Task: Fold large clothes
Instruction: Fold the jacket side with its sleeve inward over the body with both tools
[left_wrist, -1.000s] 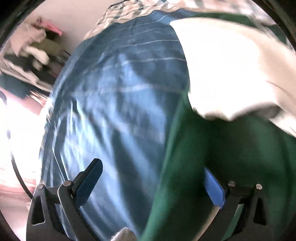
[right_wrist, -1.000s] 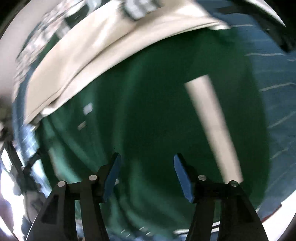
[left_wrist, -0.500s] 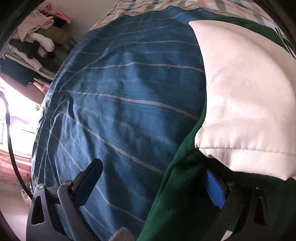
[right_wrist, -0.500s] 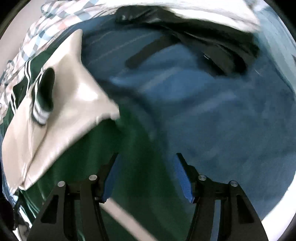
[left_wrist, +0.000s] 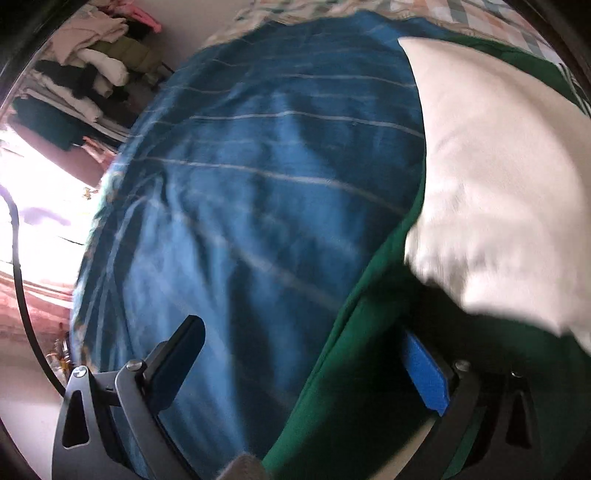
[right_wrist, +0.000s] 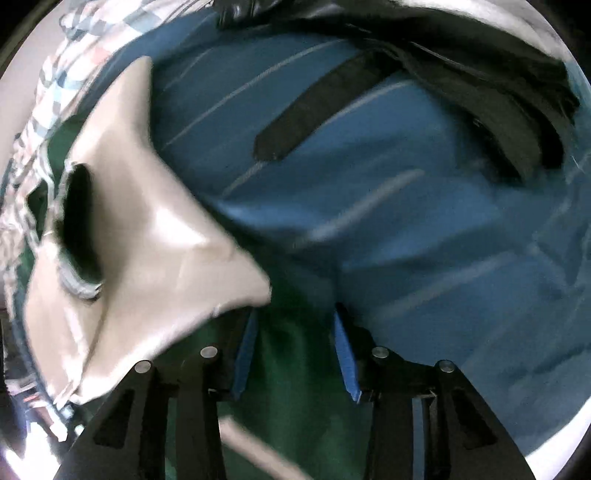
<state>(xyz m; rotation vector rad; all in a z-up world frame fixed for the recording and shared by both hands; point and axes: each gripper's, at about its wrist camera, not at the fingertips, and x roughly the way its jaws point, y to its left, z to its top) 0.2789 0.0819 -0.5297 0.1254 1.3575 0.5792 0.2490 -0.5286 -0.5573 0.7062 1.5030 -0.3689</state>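
The right gripper has swept sideways off the middle of the green jacket to its edge, where the green cloth meets the blue striped bedcover. A second ago its view was filled with green; now half of it is bedcover, with a dark garment lying further off. Its fingers are closing, narrower than they were a moment before, and the green hem lies between them, though the blur makes it hard to say that the pads press on it yet (most likely not quite).

The left gripper has barely shifted. Its fingers stand wide, one over the bedcover and the other tucked in against the green body beneath the cream sleeve; the jacket's edge runs up between them, with no pad seen pressing on it.

The jacket lies spread on the bed, its cream sleeve already folded inward across the green body, the striped cuff showing in the right wrist view. Judging from this, the sleeves are dealt with and the right hand is taking the lower edge for the next fold. The left hand looks placed to take the matching edge.
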